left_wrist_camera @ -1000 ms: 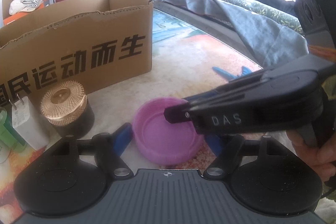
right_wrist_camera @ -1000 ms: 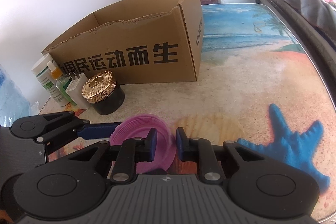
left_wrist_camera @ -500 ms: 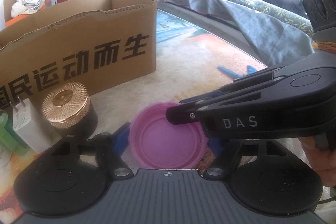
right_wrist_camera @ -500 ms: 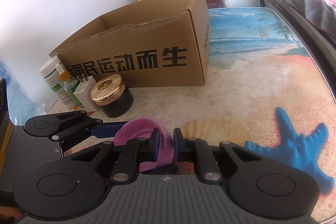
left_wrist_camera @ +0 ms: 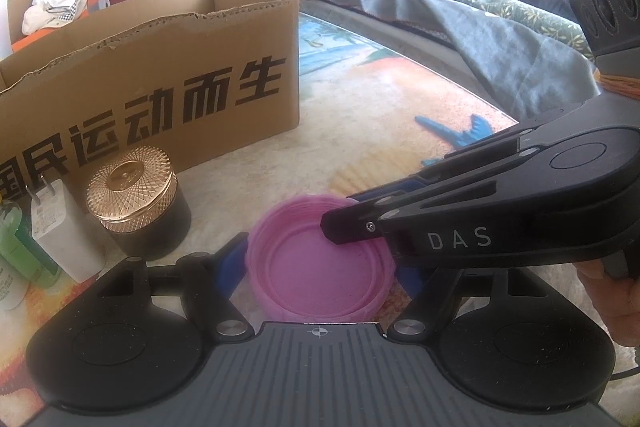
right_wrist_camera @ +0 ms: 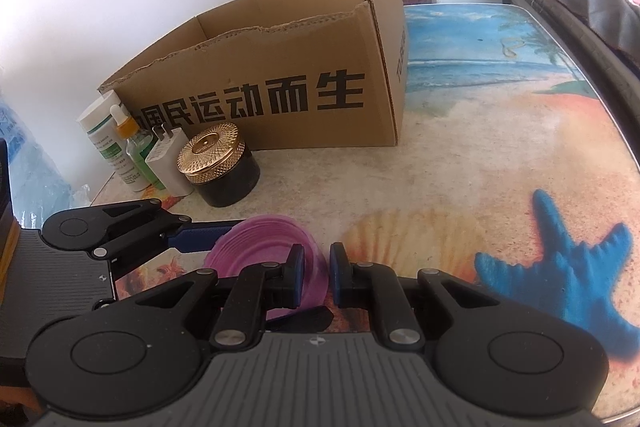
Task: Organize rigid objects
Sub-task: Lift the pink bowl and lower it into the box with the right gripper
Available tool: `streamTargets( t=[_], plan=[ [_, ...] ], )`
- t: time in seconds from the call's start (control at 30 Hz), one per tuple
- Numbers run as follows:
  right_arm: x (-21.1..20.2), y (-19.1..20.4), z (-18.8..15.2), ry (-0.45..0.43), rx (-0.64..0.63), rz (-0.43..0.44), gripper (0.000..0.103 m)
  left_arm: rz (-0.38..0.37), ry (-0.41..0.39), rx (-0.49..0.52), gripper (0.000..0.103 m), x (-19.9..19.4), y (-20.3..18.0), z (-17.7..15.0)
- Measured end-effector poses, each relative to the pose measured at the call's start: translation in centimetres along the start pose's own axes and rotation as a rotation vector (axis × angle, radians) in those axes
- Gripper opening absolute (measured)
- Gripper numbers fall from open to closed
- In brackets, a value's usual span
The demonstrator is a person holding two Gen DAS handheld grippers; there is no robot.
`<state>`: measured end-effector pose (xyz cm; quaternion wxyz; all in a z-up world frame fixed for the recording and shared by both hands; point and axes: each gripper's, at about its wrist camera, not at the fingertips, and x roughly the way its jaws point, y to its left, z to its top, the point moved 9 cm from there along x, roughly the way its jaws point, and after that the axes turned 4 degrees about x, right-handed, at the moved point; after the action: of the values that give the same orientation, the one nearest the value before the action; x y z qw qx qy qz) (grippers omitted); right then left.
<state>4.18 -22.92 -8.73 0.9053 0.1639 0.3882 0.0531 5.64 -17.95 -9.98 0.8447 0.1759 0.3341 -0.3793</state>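
Two claws meet at one pink lid point(left_wrist_camera: 320, 263), nearest of the things on the surface point(right_wrist_camera: 440, 187). The left claw point(left_wrist_camera: 320, 267) straddles it, fingers at either side, seemingly pressing its edges. The right claw point(right_wrist_camera: 316, 275), reaching in from the right, is closed on the lid's far-right rim. Beyond stand a gold-topped jar point(left_wrist_camera: 138, 201) and a charger point(left_wrist_camera: 60, 231); farther back, the open cardboard box point(left_wrist_camera: 160, 79), likely the lid's destination, lies ahead and leftward.

Pink ribbed bowl point(left_wrist_camera: 320, 263), apparently tilted
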Motion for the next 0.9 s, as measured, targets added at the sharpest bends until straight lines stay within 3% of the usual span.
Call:
streamTargets(
  t=[0.27, 0.47, 0.6, 0.7, 0.9],
  plan=[
    [-1.0, 1.7, 1.7, -0.043, -0.042, 0.009, 0.015, 0.040, -0.078, 0.002, 0.074, -2.1, 1.2, 1.7],
    [-3.6, 5.8, 7.8, -0.175, -0.173, 0.059, 0.015, 0.133, -0.221, 0.046, 0.074, -6.4, 4.7, 6.6],
    [-3.6, 8.3, 13.0, -0.231, -0.253, 0.093, 0.015, 0.192, -0.267, 0.072, 0.074, -7.7, 8.0, 10.6],
    [-1.8, 9.3, 16.5, -0.209, -0.281, 0.127, 0.016, 0.202, -0.239, 0.061, 0.074, -6.8, 10.8, 13.0],
    [5.2, 9.7, 20.5, 0.007, -0.245, 0.179, 0.016, 0.141, -0.050, -0.048, 0.074, -2.2, 16.1, 13.5]
  ],
)
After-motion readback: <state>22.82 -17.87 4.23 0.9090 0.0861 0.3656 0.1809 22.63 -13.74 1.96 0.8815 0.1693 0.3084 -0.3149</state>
